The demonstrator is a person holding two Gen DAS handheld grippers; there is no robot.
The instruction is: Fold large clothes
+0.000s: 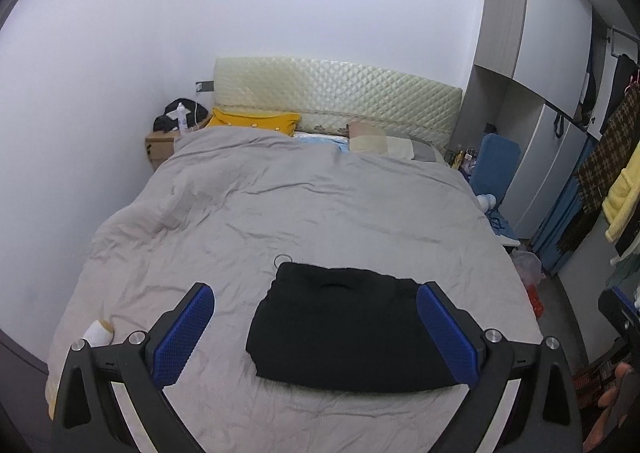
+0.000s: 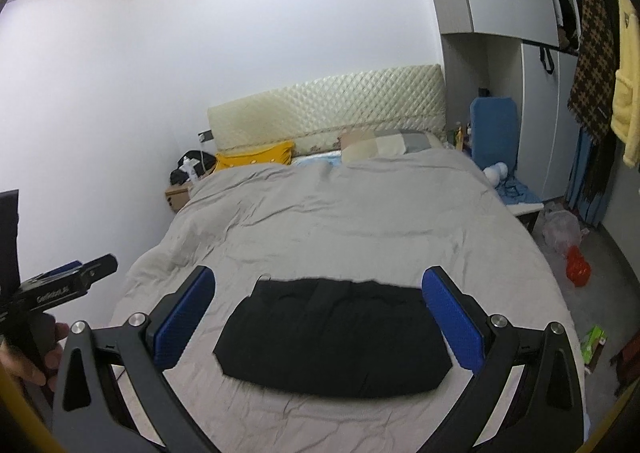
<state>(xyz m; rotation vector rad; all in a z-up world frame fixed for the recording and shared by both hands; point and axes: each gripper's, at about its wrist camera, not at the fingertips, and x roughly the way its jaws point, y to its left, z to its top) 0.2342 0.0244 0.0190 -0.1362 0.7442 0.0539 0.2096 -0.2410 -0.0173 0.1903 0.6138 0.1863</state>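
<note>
a black garment [image 1: 352, 329] lay folded into a compact rectangle near the foot of a bed, resting flat on a wrinkled grey duvet [image 1: 280, 213], with both tools held above it. the left gripper [image 1: 316, 333] stood wide open with nothing between its blue pads [image 1: 182, 337], the cloth showing in the gap below them and not touched. the right gripper [image 2: 320, 323] was likewise spread apart and empty, framing the same bundle from a little further right. at the left edge of the right wrist view the other tool could be seen in the person's hand [image 2: 28, 357].

the fabric looked soft, limp and light, likely to sag and come unfolded if lifted by a single point. its near edge looked thick and rounded, suggesting several layers stacked there. a sound hold would probably be at the two near corners, one gripper on each, pinching through all layers so that none slipped loose. the matt cloth seemed unlikely to slide against the textured pads, and nothing about it appeared fragile. a thin ring-shaped item [image 1: 283, 260] lay on the duvet just beyond the far left corner. by its neat outline, the fold seemed close to finished.
</note>
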